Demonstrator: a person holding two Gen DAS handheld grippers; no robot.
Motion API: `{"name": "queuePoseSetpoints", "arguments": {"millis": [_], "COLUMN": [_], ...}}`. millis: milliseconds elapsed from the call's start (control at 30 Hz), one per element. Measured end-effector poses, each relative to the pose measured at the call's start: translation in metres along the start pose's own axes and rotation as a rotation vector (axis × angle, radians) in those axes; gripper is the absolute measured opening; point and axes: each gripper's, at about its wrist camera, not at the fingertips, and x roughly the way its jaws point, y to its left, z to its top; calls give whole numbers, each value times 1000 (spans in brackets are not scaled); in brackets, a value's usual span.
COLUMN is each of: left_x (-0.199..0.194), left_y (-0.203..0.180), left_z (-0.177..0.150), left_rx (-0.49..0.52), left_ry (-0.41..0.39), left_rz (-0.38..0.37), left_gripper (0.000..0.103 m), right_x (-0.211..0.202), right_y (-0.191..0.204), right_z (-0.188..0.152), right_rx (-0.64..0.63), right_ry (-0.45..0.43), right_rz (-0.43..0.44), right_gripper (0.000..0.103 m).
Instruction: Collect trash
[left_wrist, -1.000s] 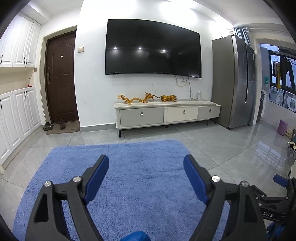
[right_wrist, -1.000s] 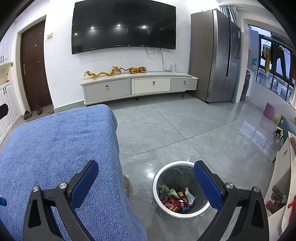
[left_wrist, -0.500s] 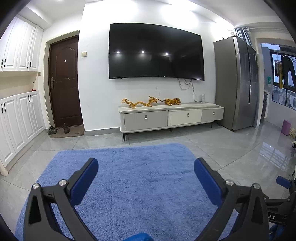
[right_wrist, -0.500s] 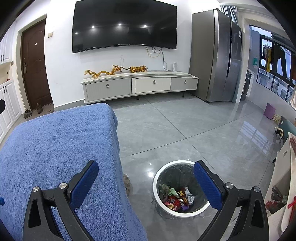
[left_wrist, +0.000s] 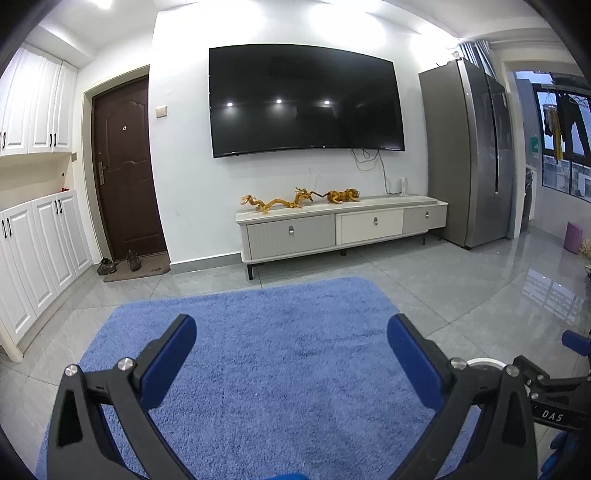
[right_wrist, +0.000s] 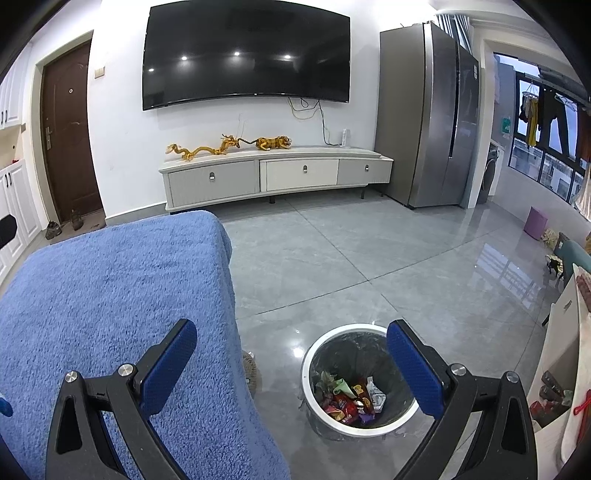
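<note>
Both jaws wide and empty, left gripper (left_wrist: 291, 354) over bare blue surface (left_wrist: 258, 369), right gripper (right_wrist: 291, 354) above bin (right_wrist: 314, 354) holding wrappers (right_wrist: 349, 402); scan surface edges before finishing.

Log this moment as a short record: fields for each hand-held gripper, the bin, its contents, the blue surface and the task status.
left hand-held gripper: open, nothing between the pads, over the blue cover
right hand-held gripper: open, empty
trash bin: white rim, dark liner, on the grey floor right of the blue cover
bin contents: colourful wrappers and scraps at the bottom
blue cover: fluffy, no trash visible on it
task status: trash sits in the bin; no loose pieces in view
</note>
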Motion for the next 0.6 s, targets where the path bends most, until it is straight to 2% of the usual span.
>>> {"name": "queuePoseSetpoints", "arguments": {"millis": [600], "left_x": [8], "left_y": [-1], "left_z": [-9], "left_rx": [29], "left_ry": [78], "left_rz": [-4], "left_gripper": [103], "right_x": [-6], "right_y": [-3], "right_z": [2], "right_rx": [13], "right_ry": [-39], "right_rz": [-29], "right_gripper": [103]}}
